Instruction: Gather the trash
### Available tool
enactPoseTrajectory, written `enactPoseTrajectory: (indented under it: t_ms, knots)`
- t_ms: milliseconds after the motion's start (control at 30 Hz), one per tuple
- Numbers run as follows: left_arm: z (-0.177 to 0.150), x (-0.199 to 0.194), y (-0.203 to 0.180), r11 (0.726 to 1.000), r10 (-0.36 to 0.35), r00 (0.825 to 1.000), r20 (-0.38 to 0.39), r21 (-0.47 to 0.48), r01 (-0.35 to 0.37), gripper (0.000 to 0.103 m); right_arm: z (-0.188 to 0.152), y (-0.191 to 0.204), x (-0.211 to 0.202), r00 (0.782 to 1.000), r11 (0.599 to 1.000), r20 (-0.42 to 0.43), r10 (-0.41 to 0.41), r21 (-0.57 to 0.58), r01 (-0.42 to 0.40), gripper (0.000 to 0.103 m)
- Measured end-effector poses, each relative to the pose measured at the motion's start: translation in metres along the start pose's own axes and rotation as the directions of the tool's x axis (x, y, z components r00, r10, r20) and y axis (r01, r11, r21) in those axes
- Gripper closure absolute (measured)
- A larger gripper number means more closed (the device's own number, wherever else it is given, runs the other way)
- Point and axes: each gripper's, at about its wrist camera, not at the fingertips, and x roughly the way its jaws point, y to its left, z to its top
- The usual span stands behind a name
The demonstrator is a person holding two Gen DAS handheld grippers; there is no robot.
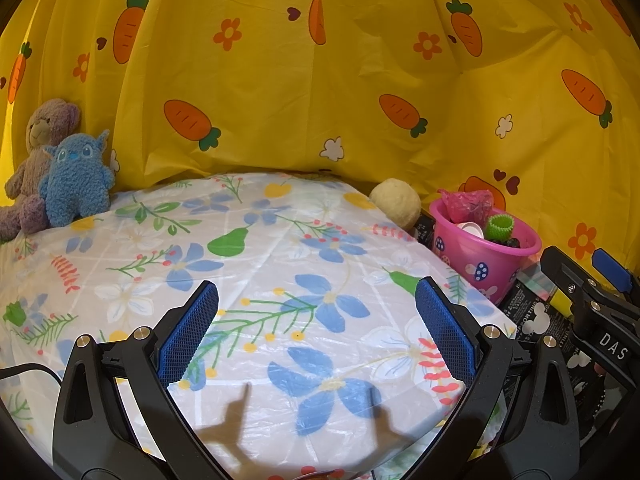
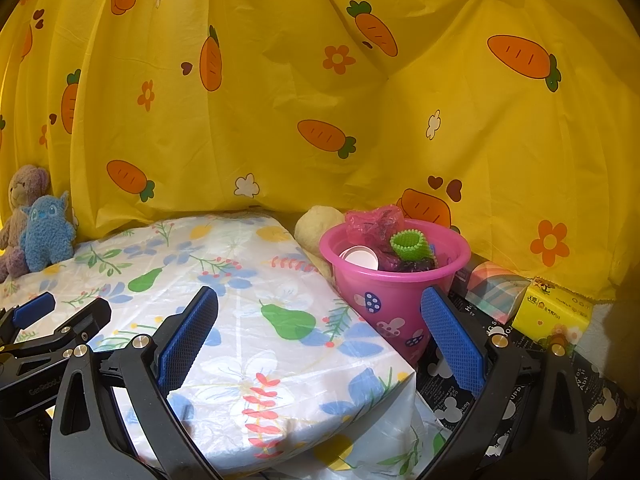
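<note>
Looks like the collecting is basically done: the pink bucket (image 2: 394, 280) at the right edge of the worktop (image 2: 248, 320) already holds a crumpled pink bag (image 2: 374, 220), a green ribbed cup (image 2: 410, 244) and a white cup (image 2: 360, 258). Both the left gripper (image 1: 316, 332) and right gripper (image 2: 320, 336) hover with jaws wide apart, holding nothing. No loose trash visible on the floral cover, so the next move is probably a last scan. Yellow carrot curtain (image 2: 280, 100) behind, two plush toys (image 1: 52, 168) far left.
</note>
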Motion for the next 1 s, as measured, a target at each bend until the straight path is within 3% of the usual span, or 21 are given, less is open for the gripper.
enactPoseTrajectory:
  t_ms: [1000]
  knots:
    - [-0.0003, -0.0005, 0.0024, 1.0, -0.001, 1.0, 0.0, 0.002, 0.001, 0.006, -0.0016, 0.0037, 0.0, 1.0, 1.0, 0.004, 0.0, 0.0, 0.0, 0.005]
